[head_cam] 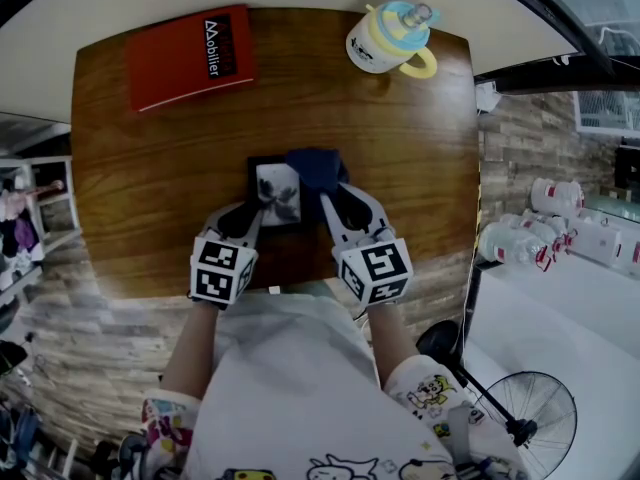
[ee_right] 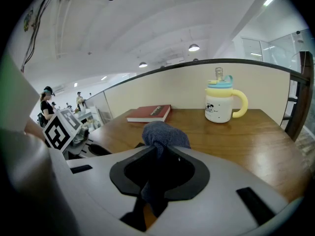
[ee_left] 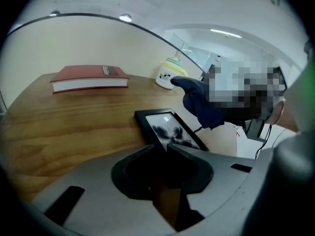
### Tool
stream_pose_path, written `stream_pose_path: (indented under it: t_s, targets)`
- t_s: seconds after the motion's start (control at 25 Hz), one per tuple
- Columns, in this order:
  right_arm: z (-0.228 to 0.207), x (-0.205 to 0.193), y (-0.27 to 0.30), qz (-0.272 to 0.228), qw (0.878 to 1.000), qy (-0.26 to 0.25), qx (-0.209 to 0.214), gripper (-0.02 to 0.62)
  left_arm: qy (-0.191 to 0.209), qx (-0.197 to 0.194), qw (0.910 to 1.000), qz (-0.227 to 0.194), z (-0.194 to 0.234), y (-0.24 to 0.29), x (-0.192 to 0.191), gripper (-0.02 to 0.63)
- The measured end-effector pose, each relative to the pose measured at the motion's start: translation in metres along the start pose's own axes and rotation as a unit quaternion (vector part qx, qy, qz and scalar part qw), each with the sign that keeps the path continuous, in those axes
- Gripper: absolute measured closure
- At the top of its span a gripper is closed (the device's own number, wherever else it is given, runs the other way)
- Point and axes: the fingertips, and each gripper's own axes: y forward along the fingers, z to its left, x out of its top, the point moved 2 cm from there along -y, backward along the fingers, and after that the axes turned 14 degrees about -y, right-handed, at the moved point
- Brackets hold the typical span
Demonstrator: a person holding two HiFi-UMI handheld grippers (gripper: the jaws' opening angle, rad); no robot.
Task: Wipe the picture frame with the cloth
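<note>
Head view: the picture frame [head_cam: 278, 193] lies flat in the middle of the table [head_cam: 420, 148], well apart from the red book [head_cam: 190, 56] and the lidded mug [head_cam: 385, 40] at the far edge. The left gripper [head_cam: 257, 211] has its fingers pinched on the frame's near edge. The right gripper [head_cam: 335, 198] has its fingers clamped on the blue cloth [head_cam: 315, 166], which is bunched over the frame's far right corner.

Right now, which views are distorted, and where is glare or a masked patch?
Head view: fisheye, the table edges bow, corners go black. Left gripper view: a mosaic patch hides background beside the cloth; small glare on the picture frame glass. Right gripper view: ceiling lamps glare.
</note>
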Motion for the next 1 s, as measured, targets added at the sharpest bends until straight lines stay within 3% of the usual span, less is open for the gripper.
stream_pose_path:
  t_s: [0.24, 0.6, 0.8, 1.0]
  targets:
    - [0.004, 0.007, 0.012, 0.001, 1.0, -0.019, 0.021, 0.54, -0.01, -0.001, 0.9999, 0.003, 0.0, 0.001, 0.0, 0.532]
    - [0.03, 0.03, 0.053, 0.003, 0.99, -0.097, 0.097, 0.54, -0.041, -0.005, 0.9991, 0.006, 0.001, 0.002, -0.001, 0.54]
    - [0.049, 0.039, 0.074, 0.004, 0.975, -0.159, 0.157, 0.54, -0.068, -0.009, 0.9976, 0.01, 0.002, 0.003, -0.001, 0.543]
    - [0.067, 0.044, 0.092, -0.003, 0.946, -0.248, 0.21, 0.54, -0.077, -0.008, 0.997, 0.011, 0.002, 0.002, -0.001, 0.546]
